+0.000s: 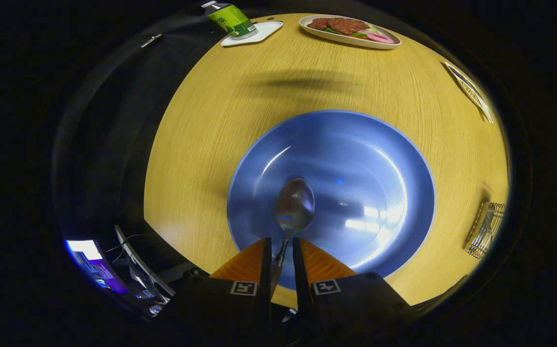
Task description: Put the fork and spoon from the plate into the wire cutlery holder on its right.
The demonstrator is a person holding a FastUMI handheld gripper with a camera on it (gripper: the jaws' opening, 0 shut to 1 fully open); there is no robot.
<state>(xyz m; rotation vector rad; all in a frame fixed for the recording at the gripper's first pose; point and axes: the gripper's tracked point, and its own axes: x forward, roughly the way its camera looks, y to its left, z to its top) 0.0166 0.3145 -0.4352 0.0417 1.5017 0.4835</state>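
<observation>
One shiny metal spoon point(294, 205) pinched by its handle in hand-held gripper point(282, 253), over round blue plate point(403, 159); keep level, carry right to wire cutlery holder point(488, 230).

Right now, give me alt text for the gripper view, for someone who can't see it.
The gripper holds a spoon by its handle between both fingers, bowl forward over a blue plate on a round wooden table. A wire cutlery holder stands to the plate's right.
</observation>
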